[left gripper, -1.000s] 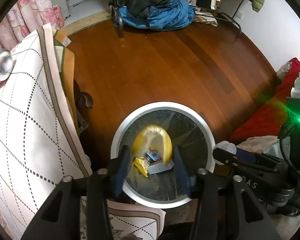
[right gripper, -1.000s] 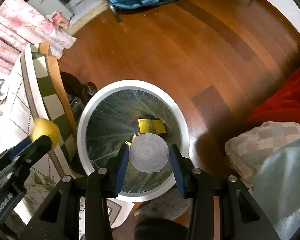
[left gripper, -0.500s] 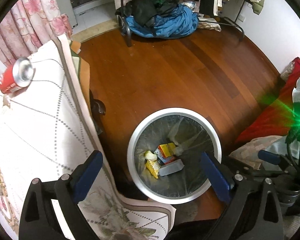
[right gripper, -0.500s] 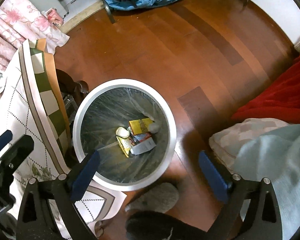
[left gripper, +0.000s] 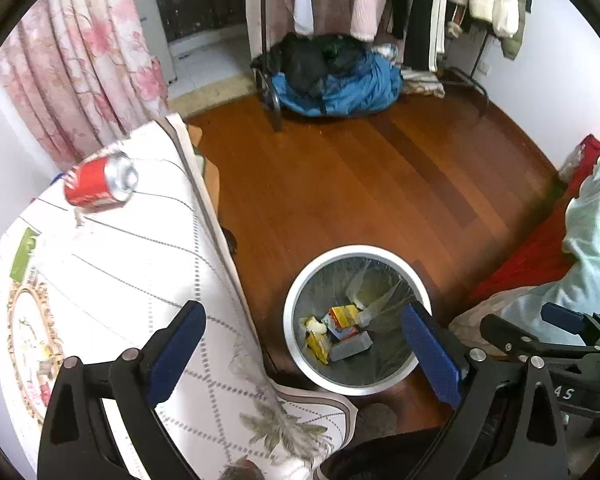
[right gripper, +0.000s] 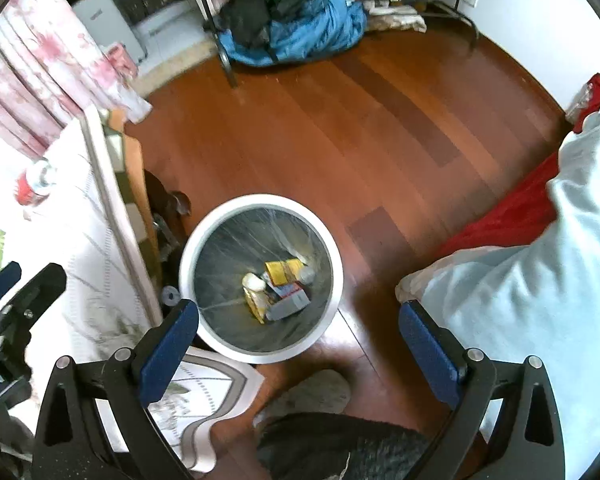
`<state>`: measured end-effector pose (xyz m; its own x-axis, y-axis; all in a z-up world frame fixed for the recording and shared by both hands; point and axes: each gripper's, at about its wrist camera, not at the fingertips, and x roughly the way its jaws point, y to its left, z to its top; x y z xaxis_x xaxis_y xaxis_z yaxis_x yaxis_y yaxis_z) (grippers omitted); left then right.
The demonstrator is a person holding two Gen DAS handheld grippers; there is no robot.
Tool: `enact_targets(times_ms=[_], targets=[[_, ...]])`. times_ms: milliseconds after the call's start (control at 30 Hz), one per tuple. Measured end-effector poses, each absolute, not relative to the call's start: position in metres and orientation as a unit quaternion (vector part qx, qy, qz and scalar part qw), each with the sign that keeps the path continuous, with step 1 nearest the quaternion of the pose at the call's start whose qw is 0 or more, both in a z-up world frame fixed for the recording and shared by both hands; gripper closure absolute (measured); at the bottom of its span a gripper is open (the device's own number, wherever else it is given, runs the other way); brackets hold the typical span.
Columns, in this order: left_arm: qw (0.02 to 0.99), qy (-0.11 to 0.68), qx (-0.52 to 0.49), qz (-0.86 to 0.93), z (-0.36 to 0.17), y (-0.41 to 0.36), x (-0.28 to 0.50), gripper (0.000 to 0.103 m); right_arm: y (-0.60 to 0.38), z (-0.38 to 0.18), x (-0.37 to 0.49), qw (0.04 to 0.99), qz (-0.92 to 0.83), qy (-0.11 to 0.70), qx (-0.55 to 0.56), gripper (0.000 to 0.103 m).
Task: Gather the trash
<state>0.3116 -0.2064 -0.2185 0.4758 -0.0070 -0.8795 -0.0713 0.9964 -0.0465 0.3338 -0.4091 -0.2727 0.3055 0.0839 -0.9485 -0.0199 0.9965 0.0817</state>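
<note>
**Both grippers held empty above the bin**

A round bin (left gripper: 356, 320) with a white rim and a clear liner is seen standing on the wooden floor (left gripper: 360, 184), just beside the hanging edge of a patterned tablecloth (left gripper: 112, 280). At the bottom of the bin a small heap of trash (right gripper: 278, 290) is gathered: a yellow packet, a yellow and red carton, a grey box and a pale round piece. The heap is also caught in the left wrist view (left gripper: 336, 332).

The left gripper (left gripper: 304, 354) is held above the bin, toward the table side; its blue-padded jaws are spread wide and nothing is held between them. One finger is seen over the tablecloth, the other over the bin's far rim. The right gripper (right gripper: 298, 346) is held above the near rim of the bin, its jaws likewise spread wide and empty. In the right wrist view, part of the left gripper (right gripper: 16, 292) is seen over the tablecloth, left of the bin.

A red can (left gripper: 100, 184) is left lying on its side on the tablecloth, well apart from the bin. It is seen again, blurred, in the right wrist view (right gripper: 34, 188).

Beyond the bin, across the floor, a blue and black bundle of clothes (left gripper: 332, 80) is piled under a clothes rack. To the right of the bin, a red blanket (right gripper: 512, 208) and a pale cover (right gripper: 540, 280) are seen. Close to the bin's near rim, a grey slipper (right gripper: 312, 394) is seen.
</note>
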Motion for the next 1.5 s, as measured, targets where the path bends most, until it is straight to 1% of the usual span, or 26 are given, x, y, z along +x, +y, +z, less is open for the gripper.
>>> enact_targets(times_ms=[200,333,433,533,633,800,933,1133,1333,1400,1433,1467,1500], targets=[[0.879,0.474,-0.045,0.026,-0.165,-0.194,0.278,0.003,-0.4,-0.202,0.303,0.837,0.046,0.543,0.046,0.001],[0.883,0.463,-0.04,0.065,-0.136,-0.173,0.253,0.003,-0.384,-0.153,0.276,0.856,0.074,0.507,0.069,0.001],[0.884,0.454,-0.046,0.103,-0.125,-0.142,0.23,0.003,-0.358,-0.135,0.261,0.859,0.101,0.497,0.073,0.001],[0.872,0.459,-0.062,0.157,-0.13,-0.095,0.207,0.003,-0.321,-0.133,0.252,0.853,0.13,0.501,0.066,0.001],[0.853,0.469,-0.065,0.219,-0.148,-0.046,0.191,0.003,-0.271,-0.146,0.255,0.837,0.17,0.518,0.05,0.001],[0.799,0.505,-0.109,0.306,-0.202,0.046,0.173,0.003,-0.174,-0.187,0.281,0.804,0.23,0.548,-0.002,0.001],[0.759,0.514,-0.144,0.374,-0.242,0.098,0.167,0.003,-0.09,-0.217,0.323,0.781,0.257,0.56,-0.097,0.001],[0.728,0.526,-0.177,0.401,-0.279,0.141,0.194,0.003,0.027,-0.256,0.41,0.746,0.27,0.549,-0.262,0.001],[0.727,0.531,-0.176,0.398,-0.293,0.161,0.23,0.003,0.096,-0.304,0.461,0.693,0.282,0.547,-0.376,0.002],[0.729,0.531,-0.174,0.395,-0.294,0.167,0.236,0.003,0.112,-0.316,0.469,0.675,0.294,0.552,-0.392,0.002],[0.729,0.532,-0.171,0.396,-0.293,0.17,0.239,0.003,0.117,-0.324,0.472,0.663,0.299,0.558,-0.399,0.003],[0.729,0.532,-0.168,0.397,-0.293,0.173,0.24,0.003,0.12,-0.33,0.475,0.657,0.302,0.564,-0.399,0.009],[0.729,0.531,-0.168,0.399,-0.292,0.175,0.239,0.003,0.12,-0.335,0.479,0.655,0.299,0.571,-0.394,0.017]])
